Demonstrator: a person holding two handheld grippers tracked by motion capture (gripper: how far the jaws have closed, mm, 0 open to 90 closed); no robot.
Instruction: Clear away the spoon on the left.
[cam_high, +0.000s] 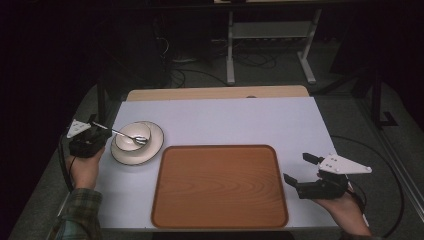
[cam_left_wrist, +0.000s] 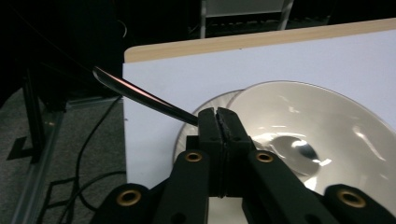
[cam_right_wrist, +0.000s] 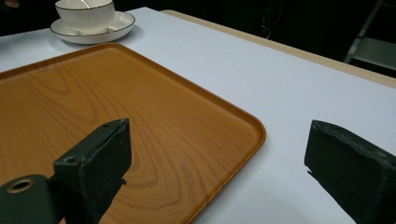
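Seen from above, two handheld grippers, one wooden tray, one bowl, one saucer and one spoon on a white table. Nearest, at the front edge, one rectangular wooden tray with rounded corners, lying flat with its long side running left to right, nothing on it. Just right of the tray, the right gripper, held in a hand, jaws spread wide with nothing between them; in the right gripper view one jaw over the tray's corner and the other over bare white tabletop. Farther back and to the left, touching or nearly touching the tray's far left corner, one white saucer with a dark rim, and on it one white bowl. In the bowl, one metal spoon, head down inside, long axis running roughly left to right, handle rising out over the bowl's left rim and pointing left, off past the table's edge. At that handle, the left gripper, held in a hand with a plaid sleeve, jaws pressed together on the spoon's handle; in the left gripper view the handle's end sticking out past the closed jaws. Beyond the table, dark floor with cables and a white metal frame.
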